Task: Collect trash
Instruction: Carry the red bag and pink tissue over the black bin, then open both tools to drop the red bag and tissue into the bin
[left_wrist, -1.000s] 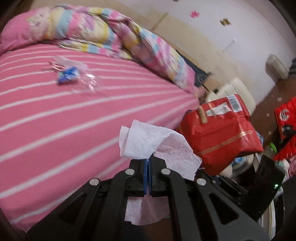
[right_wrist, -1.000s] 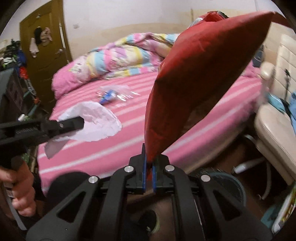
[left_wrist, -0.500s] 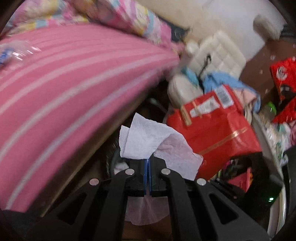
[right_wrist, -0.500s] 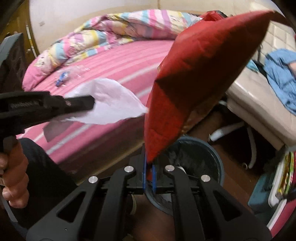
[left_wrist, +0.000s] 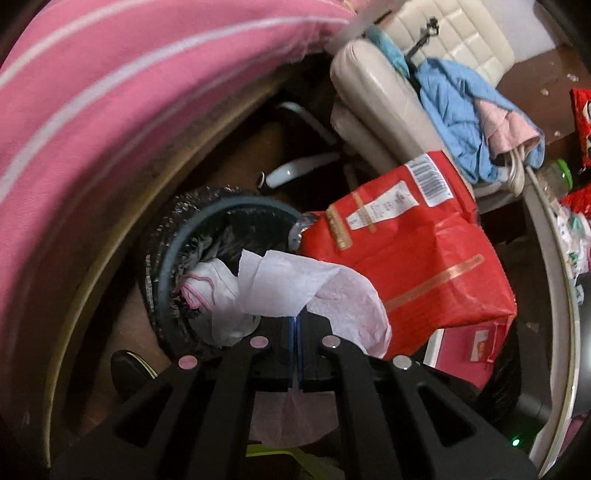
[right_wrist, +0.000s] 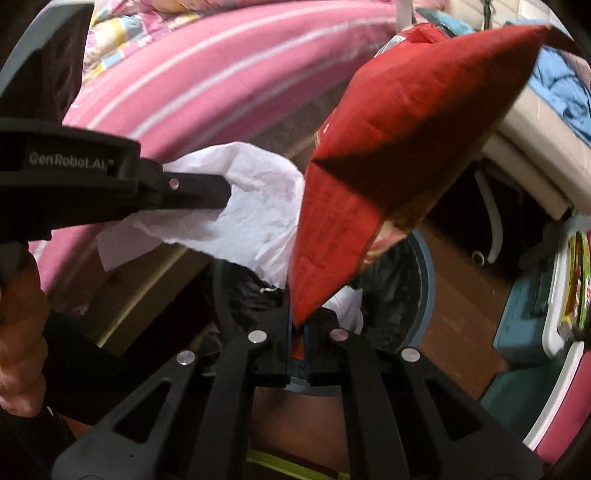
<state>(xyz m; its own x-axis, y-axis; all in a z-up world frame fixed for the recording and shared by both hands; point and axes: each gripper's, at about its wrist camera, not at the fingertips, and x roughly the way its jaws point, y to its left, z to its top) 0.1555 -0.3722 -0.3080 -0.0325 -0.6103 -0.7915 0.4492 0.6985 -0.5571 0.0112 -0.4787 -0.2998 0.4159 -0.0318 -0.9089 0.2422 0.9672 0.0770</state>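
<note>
Holding both bits of trash right over the bin at this point. Left tongs (left_wrist: 295, 325) are pinched together on a white tissue (left_wrist: 295, 284), which fans out ahead of the tips, a loose tail drooping back under them. Right tongs (right_wrist: 297, 325) are clamped on the bottom corner of a red snack bag (right_wrist: 399, 136) that stands tall and puffy above them.

Just past both sets of tips sits the trash bin (left_wrist: 173, 251), blue rim, black liner, with some crumpled white stuff already inside. In the right view the left tongs (right_wrist: 221, 192) poke in from the left with the tissue touching the bag.

My take on doing this well: get each piece fully inside the rim before letting go. Tissue is light and will flutter, so drop it low and centred. The bag looks wider than you'd think, so I'd tip it mouth-down or slide it in edgewise, otherwise it'll perch on the rim. Pink striped bed (left_wrist: 129, 92) is off to the left, office chair (left_wrist: 388, 85) further ahead.
</note>
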